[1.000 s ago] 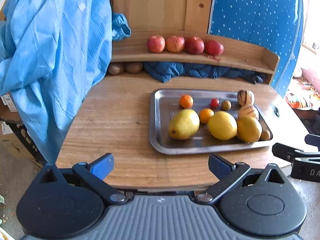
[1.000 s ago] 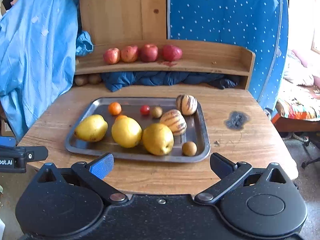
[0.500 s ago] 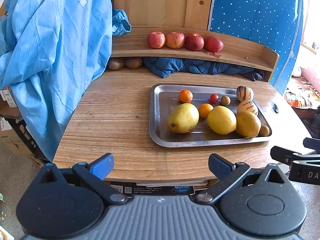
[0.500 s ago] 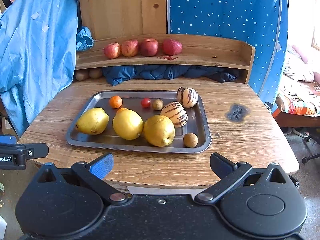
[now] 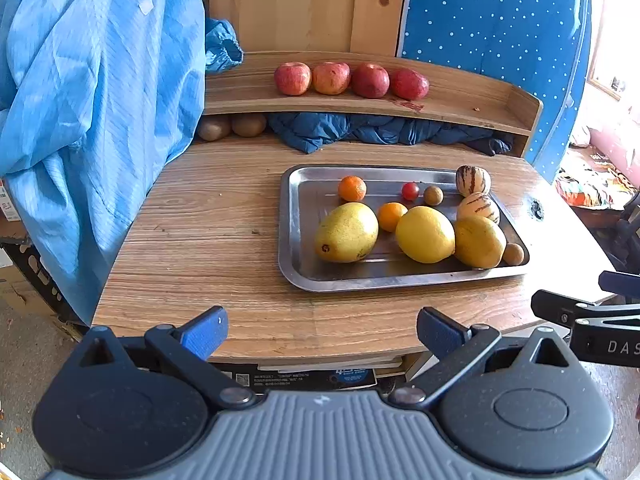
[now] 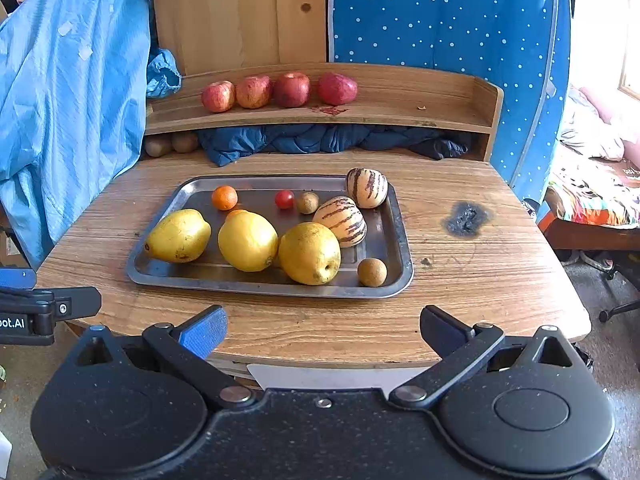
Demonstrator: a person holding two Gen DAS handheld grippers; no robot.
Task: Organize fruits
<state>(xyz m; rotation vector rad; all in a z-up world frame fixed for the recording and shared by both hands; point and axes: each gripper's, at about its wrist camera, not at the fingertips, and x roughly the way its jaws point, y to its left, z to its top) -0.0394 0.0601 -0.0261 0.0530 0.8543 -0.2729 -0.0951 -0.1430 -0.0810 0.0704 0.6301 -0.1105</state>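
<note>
Wooden and round-edged, the table (image 6: 460,304) carries a steel tray (image 6: 394,216) near its middle, and everything else sits around that tray. On the tray, three big yellow fruits (image 6: 248,241) lie in a row along the near side; behind them are two striped melons (image 6: 341,221) toward the tray's right end, a small brown fruit (image 6: 372,272) at the near right corner, and a tangerine (image 6: 224,197), a cherry tomato (image 6: 284,199) and another small brown fruit (image 6: 307,202) along the far side. A second orange (image 5: 391,216) peeks out between the yellow ones. Beyond the tray, a raised shelf (image 6: 400,114) holds four red apples (image 6: 291,89) in a line, with a dark blue cloth (image 6: 320,140) bunched underneath and two brown fruits (image 5: 232,125) tucked at that gap's left end.

Both tools are held level off the near edge of the table, well short of the tray, pointing at it. The left gripper (image 5: 322,330) has its fingers spread wide with nothing between them. The right gripper (image 6: 324,330) is likewise spread wide and holds nothing. A light blue sheet (image 5: 88,100) hangs left of the tray.
</note>
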